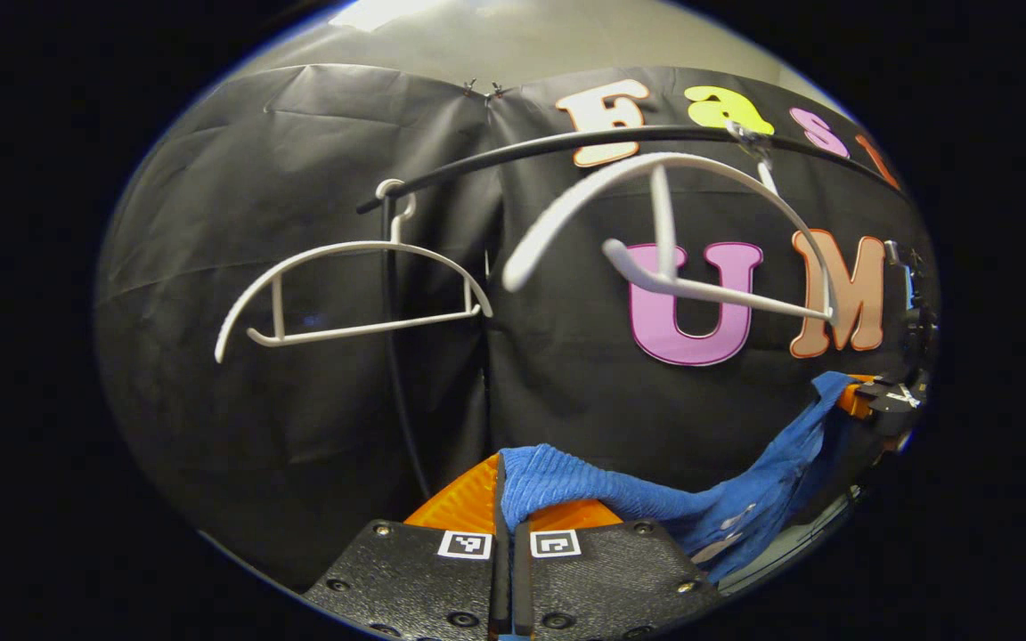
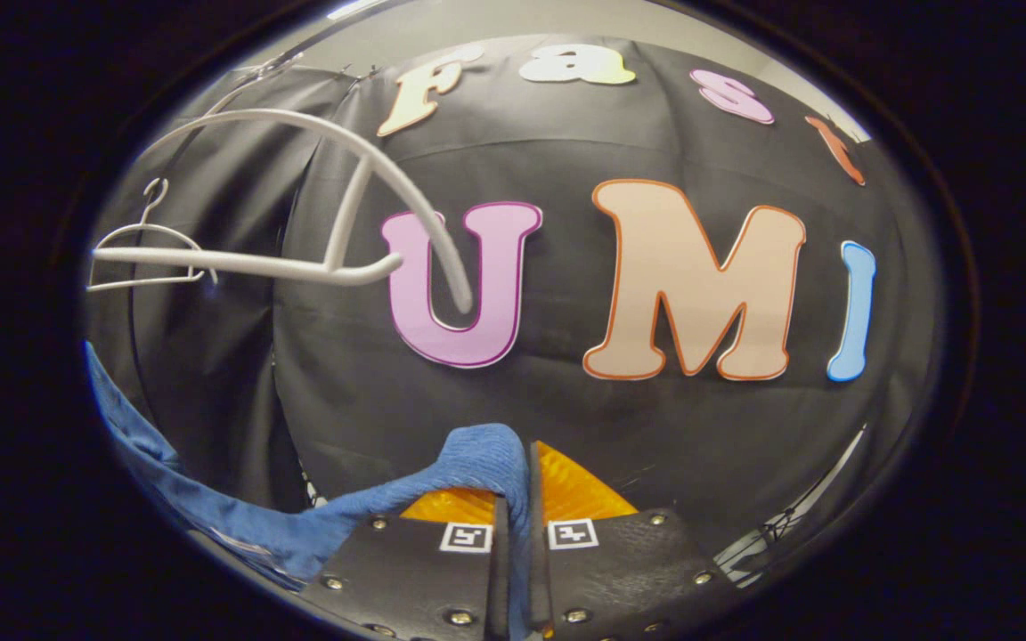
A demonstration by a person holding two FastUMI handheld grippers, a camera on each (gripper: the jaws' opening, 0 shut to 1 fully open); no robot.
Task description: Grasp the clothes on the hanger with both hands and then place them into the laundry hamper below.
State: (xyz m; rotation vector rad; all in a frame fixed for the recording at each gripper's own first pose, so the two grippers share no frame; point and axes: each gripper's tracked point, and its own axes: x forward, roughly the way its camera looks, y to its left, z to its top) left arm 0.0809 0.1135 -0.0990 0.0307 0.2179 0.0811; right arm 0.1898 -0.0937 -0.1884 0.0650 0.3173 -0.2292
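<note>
Blue ribbed knit cloth (image 1: 655,499) hangs in a sagging band between the two tools, clear of the white plastic hangers above it. In the left gripper view the left tool (image 1: 509,534) has its fingers drawn almost together with one end of the cloth pinched between them, and the fabric runs off to the right toward the right tool (image 1: 878,401), seen farther off at the edge of the view. In the right gripper view the right tool (image 2: 513,525) is likewise nearly closed, gripping the other end of the cloth (a bunched fold rides up over its fingers). A bare white hanger (image 1: 682,240) hangs from the thin dark rail (image 1: 566,142), with a second white hanger (image 1: 362,294) farther along it.
</note>
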